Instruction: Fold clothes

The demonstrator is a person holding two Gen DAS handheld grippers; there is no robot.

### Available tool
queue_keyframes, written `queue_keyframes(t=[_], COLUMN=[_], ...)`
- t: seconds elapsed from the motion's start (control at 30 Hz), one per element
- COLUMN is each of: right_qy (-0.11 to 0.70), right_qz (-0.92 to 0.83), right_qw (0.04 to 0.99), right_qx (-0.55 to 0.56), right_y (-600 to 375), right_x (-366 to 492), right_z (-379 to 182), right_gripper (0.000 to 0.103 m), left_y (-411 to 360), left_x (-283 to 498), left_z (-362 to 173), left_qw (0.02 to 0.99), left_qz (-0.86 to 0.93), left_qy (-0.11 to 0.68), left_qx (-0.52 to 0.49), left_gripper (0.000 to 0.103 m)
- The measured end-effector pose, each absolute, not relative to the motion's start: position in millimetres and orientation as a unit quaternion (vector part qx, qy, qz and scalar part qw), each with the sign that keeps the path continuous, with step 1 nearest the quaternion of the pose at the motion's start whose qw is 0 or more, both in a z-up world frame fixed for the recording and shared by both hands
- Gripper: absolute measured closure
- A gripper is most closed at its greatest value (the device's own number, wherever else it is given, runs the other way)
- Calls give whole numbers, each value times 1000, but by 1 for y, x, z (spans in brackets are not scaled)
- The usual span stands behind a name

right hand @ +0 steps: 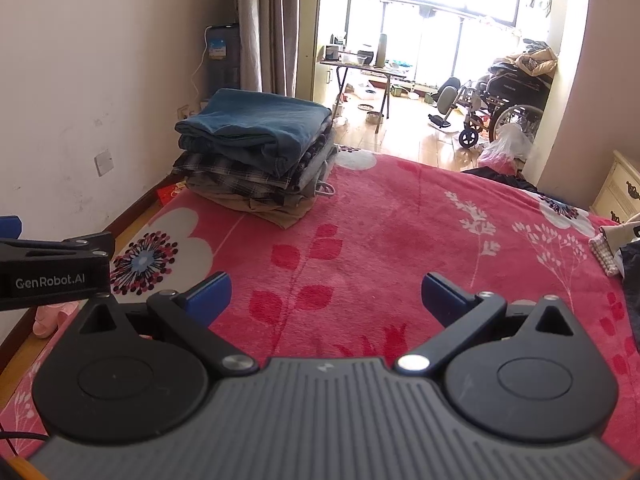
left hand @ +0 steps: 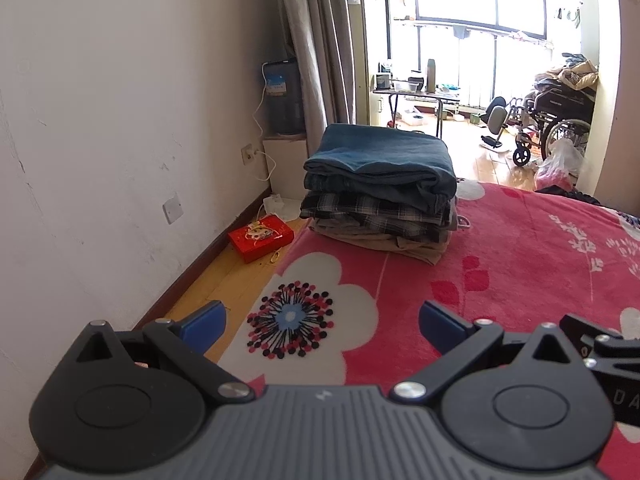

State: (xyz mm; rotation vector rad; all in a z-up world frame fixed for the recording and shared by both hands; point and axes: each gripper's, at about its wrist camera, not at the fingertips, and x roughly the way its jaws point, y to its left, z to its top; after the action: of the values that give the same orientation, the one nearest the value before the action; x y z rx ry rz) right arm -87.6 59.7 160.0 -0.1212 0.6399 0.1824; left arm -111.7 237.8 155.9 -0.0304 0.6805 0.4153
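Both tools hover low over the near part of the bed [right hand: 400,216], side by side and pointing the same way toward the far end of the room. The left tool [left hand: 322,326] has its blue fingers spread wide with nothing between them, only the white flower print of the red blanket [left hand: 500,264] showing in the gap. The right tool [right hand: 326,294] is likewise wide open and holds nothing; the left tool's black body crosses the left edge of its view, so the two are close together. The stack of folded clothes [left hand: 380,192] sits at the far left corner of the bed, near the wall: a blue garment [left hand: 380,152] on top, a plaid shirt [left hand: 372,210] under it, and tan fabric at the bottom. It looks parked there to keep finished pieces out of the way and leave the middle of the blanket free as a folding surface. At the right edge of the bed, in the right wrist view, a bunched heap of unfolded clothes [right hand: 618,244] lies partly cut off by the frame; judging by this, the next garment would come from there, and the open, empty fingers suit a reach for it.
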Motion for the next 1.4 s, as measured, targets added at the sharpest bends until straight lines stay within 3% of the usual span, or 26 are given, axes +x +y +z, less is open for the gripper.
queue_keyframes(t=[1.4], right_qy=[321], right_qz=[93], right_qw=[940], right_qx=[-64], right_y=[66], right_x=[-87], right_z=[157], right_gripper=[1], left_y=[241], left_x=[-115], left_z=[159], left_qw=[922], left_qz=[201], left_qy=[329], left_qx=[-16], left_gripper=[0])
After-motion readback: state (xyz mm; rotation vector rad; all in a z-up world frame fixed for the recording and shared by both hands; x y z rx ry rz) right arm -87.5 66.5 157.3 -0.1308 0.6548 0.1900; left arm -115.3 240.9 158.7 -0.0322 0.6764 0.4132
